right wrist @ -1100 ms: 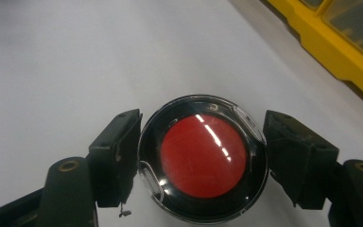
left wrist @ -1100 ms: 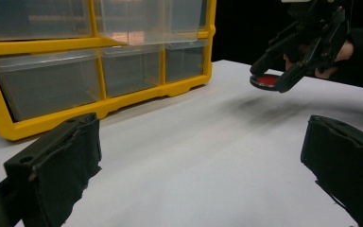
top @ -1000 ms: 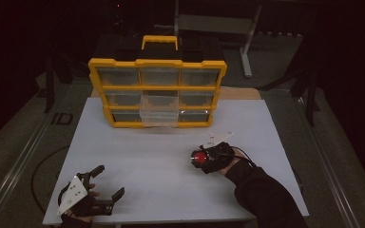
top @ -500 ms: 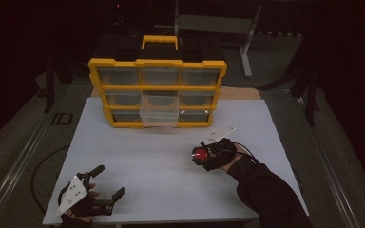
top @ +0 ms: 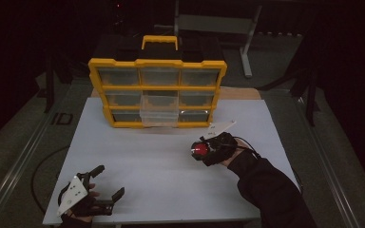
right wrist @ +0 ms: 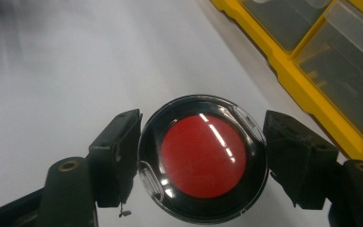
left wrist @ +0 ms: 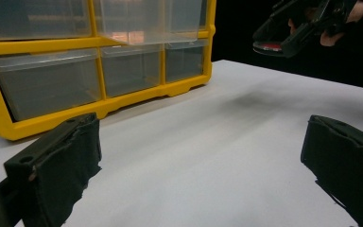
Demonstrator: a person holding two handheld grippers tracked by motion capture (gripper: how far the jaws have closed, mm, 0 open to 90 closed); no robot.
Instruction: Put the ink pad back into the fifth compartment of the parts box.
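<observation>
A round black case with a red centre and clear lid sits between the jaws of my right gripper, which is shut on it. The high view places this right gripper and the round case just above the white table, right of the middle. My left gripper rests at the table's front left corner, open and holding nothing. In the left gripper view its two pads stand far apart, and the round case hangs at the upper right.
A yellow drawer organiser with clear drawers stands at the back of the white table; one middle drawer is pulled out. In the right gripper view the organiser lies close at the upper right.
My right gripper has drifted a little right and toward the organiser with the round case. The left gripper has stayed in place.
</observation>
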